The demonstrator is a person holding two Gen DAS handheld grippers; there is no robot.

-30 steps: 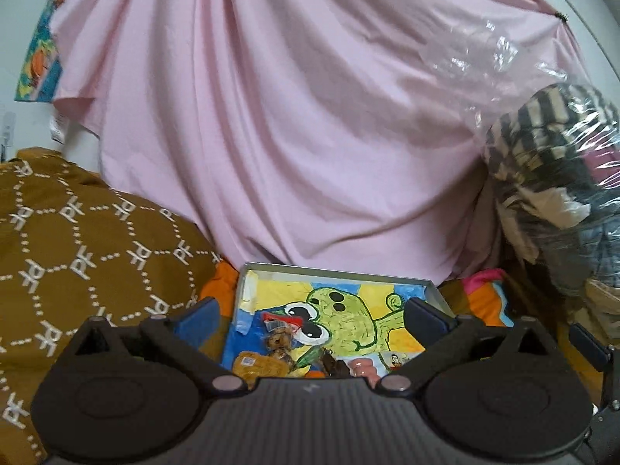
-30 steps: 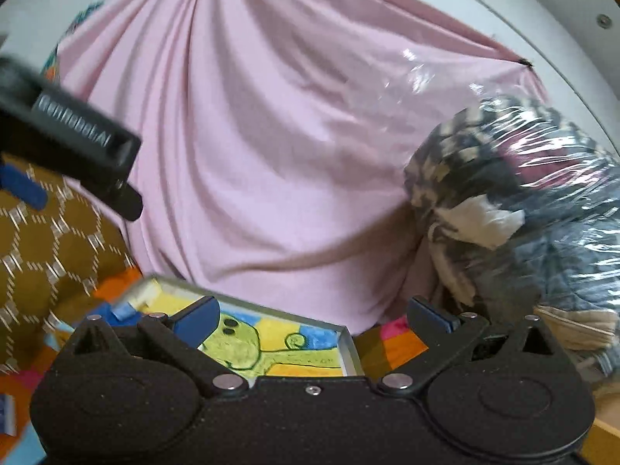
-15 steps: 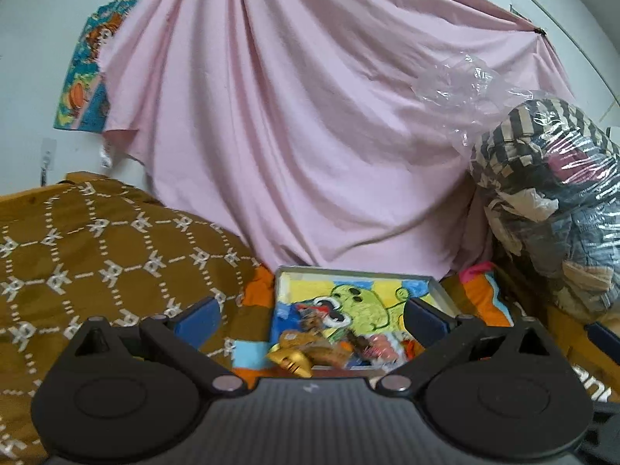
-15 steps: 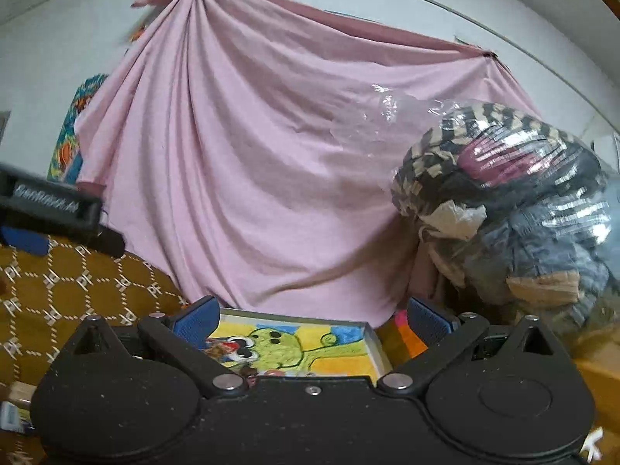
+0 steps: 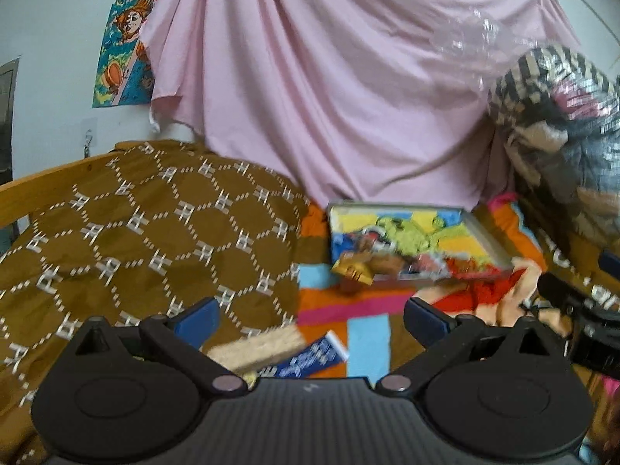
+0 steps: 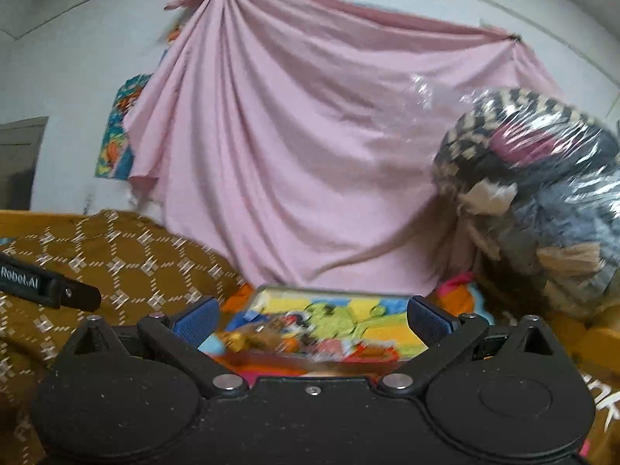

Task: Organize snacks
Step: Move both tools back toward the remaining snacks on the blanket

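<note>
Snacks (image 5: 391, 261) heaped in the tray (image 5: 486, 238) ahead of your left gripper (image 5: 310, 319), jaws wide and empty, your right gripper (image 6: 310, 319) likewise wide.

Pink cloth drape (image 5: 348, 89); glossy plastic bag (image 6: 542, 178)

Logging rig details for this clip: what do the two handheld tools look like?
Both match: matte black bodies with two round discs, silver pivot screws and angled black arms ending in blue pads. The left tool has a ribbed top panel; the right tool looks dusty. The left tool's side, seen from the right camera, carries white lettering.
</note>
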